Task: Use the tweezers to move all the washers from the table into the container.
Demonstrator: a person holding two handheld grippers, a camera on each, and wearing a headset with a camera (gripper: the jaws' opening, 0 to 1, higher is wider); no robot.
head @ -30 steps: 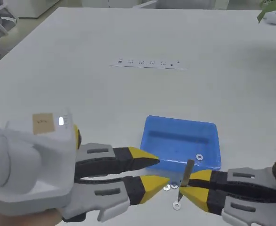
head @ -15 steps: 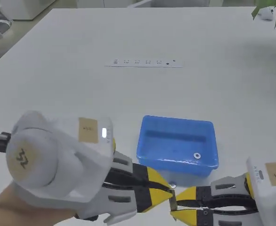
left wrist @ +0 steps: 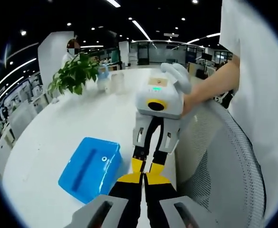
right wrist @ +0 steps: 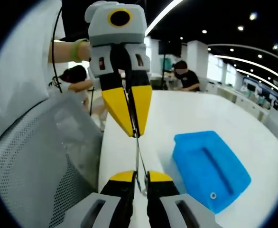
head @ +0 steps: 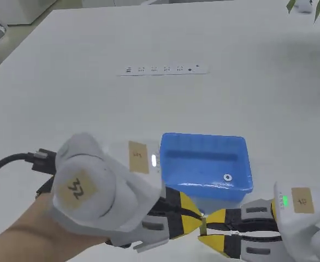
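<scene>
— Tweezers (right wrist: 138, 156) are pinched by the right gripper (right wrist: 138, 179) and the left gripper (right wrist: 133, 130), tip to tip; why?
— Likely to reseat them for picking. One washer (head: 227, 177) lies in the blue container (head: 203, 143).

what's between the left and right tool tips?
The tweezers: a thin metal strip running from the right tool straight up to the left tool, seen in the right gripper view.

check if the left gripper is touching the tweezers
Touching. In the right gripper view the left gripper closes its yellow jaw tips on the thin tweezers, which run up from the right gripper.
</scene>
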